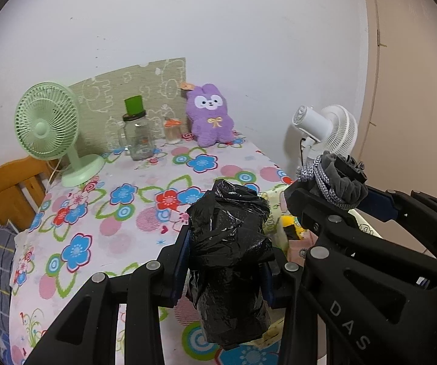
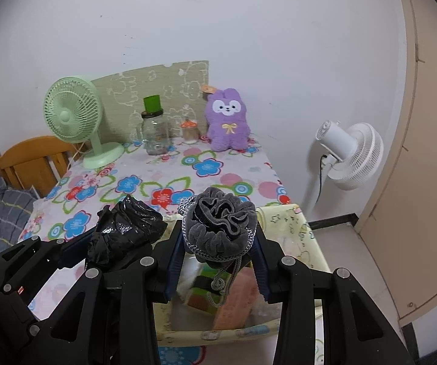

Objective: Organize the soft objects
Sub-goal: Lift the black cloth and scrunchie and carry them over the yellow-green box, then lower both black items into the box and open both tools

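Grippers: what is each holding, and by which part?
Left gripper: crumpled black plastic bag roll, clamped mid-body. Right gripper: grey velvet drawstring pouch, gripped at its sides.

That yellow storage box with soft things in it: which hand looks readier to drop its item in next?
The right, probably. Its tool holds the grey drawstring pouch directly above the yellow box, while the left tool holds the black plastic bag roll off to the box's left, over the floral tablecloth.

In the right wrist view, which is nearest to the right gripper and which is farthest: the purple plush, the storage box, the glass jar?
1. Storage box: directly below the right gripper, which holds the grey pouch.
2. Glass jar: far, back left on the table.
3. Purple plush: far back against the wall; only slightly beyond the jar.
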{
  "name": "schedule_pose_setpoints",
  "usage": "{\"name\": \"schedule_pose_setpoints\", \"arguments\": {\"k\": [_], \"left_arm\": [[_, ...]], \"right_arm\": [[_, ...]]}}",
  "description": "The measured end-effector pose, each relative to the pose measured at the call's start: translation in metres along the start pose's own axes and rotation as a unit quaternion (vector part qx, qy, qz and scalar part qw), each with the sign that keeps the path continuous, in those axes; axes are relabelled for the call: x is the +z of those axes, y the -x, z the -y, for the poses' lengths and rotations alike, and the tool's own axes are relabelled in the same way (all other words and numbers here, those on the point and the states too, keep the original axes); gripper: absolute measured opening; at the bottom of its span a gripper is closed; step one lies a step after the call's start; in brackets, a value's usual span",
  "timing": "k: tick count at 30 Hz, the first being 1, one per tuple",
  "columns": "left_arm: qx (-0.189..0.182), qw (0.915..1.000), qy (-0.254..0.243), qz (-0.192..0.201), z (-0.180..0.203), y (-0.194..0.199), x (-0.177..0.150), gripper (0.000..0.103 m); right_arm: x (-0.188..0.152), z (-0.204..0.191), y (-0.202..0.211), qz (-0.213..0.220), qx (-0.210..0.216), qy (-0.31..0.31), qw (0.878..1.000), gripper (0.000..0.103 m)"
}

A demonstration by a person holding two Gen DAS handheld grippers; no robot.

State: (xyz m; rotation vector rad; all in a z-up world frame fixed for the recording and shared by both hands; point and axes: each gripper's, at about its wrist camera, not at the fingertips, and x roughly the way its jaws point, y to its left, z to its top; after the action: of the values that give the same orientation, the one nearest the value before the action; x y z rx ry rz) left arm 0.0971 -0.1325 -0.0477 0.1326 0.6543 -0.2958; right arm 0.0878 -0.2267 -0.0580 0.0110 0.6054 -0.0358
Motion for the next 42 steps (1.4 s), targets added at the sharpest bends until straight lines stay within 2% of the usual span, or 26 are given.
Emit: {"name": "schedule_pose_setpoints", "arguments": {"k": [14,30,37,42], "left_arm": [[-0.022,0.9995,-0.014,-0.015,0.026,-0.023,0.003,0.04],[-0.034,0.9977,-0.02,-0.055,0.039,-0.059,0.0,0.044],[-0.014,0.9982,-0.015,-0.056,0.036,-0.066,-0.001,0.072],[-0.009,0.9978,-0.014,-0.064,0.031,-0.068,-0.002,0.075]], "right_arm": [[-0.004,0.032,-0.015,-0.012,-0.019,-0.012,1.0,0.044],[-0.012,0.051,-0.043,-0.046,-0.021,-0.027,0.998,0.044],[-0.013,0.05,-0.053,-0.057,-0.009,-0.028,0.998,0.044],[-0.013,0.046,-0.061,-0.062,0.004,-0.028,0.998,0.044]]}}
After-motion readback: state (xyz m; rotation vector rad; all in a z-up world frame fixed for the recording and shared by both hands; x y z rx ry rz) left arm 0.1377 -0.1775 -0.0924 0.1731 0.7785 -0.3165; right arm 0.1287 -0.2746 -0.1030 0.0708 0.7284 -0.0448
